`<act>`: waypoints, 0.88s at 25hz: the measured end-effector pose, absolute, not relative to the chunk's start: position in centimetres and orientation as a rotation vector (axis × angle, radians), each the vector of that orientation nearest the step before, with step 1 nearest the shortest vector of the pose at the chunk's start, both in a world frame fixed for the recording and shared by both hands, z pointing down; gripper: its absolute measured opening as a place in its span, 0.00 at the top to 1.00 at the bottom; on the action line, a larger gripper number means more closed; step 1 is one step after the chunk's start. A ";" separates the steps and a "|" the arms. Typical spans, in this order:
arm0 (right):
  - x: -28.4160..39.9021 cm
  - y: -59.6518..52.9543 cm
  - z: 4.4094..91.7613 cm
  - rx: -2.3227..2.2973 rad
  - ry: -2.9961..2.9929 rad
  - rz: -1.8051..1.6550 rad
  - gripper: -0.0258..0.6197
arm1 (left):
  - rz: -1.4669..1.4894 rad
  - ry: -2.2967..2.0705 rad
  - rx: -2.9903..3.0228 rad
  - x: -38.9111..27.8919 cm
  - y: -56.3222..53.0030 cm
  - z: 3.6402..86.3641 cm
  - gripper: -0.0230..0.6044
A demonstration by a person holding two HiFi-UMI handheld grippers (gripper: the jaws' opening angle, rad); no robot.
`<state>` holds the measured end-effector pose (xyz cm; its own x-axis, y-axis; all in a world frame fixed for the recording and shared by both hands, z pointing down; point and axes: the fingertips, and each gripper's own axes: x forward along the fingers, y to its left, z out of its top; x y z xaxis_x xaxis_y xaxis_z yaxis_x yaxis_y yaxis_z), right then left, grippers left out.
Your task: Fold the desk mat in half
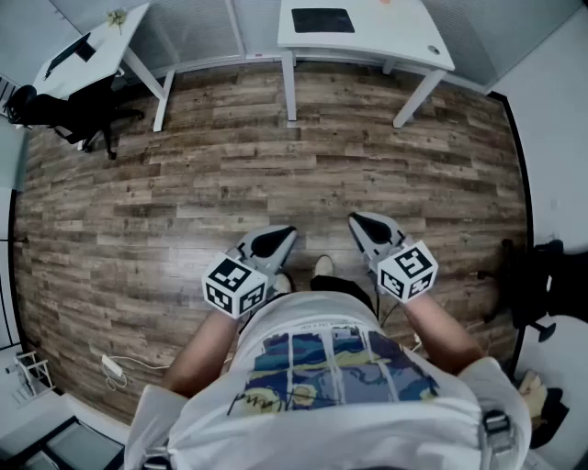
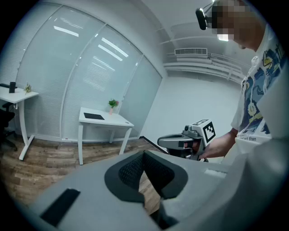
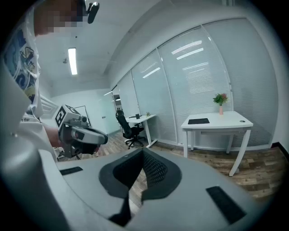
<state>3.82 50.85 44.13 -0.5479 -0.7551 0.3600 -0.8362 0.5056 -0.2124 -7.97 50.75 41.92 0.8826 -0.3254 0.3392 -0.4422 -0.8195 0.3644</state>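
The left gripper point(image 1: 288, 232) and the right gripper point(image 1: 358, 221) both have their jaws pressed together, with nothing between them. They are held near each other in front of the person's shirt point(image 1: 331, 367), with the tips toward 12 o'clock over the wood floor point(image 1: 184, 184). Well apart from them, at 12 o'clock in the head view, stands a white desk point(image 1: 404, 37) — the dark mat point(image 1: 322, 20) lies flat on its top. A black chair point(image 1: 55, 110) is at 10 o'clock.

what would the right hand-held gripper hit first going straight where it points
The way looks free near the right hand-held gripper; beyond, probably the glass wall left of the white desk, though depth is unclear.
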 end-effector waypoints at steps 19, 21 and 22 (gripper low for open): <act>15.9 43.9 47.0 1.367 -2.532 0.561 0.87 | 0.370 -0.531 2.562 3.5 44.6 43.4 0.96; 16.8 41.3 47.1 1.399 -2.520 0.547 0.86 | 0.373 -0.522 2.569 3.7 42.4 43.6 0.96; 17.1 40.0 47.2 1.411 -2.512 0.542 0.85 | 0.371 -0.517 2.570 3.7 41.1 43.8 0.96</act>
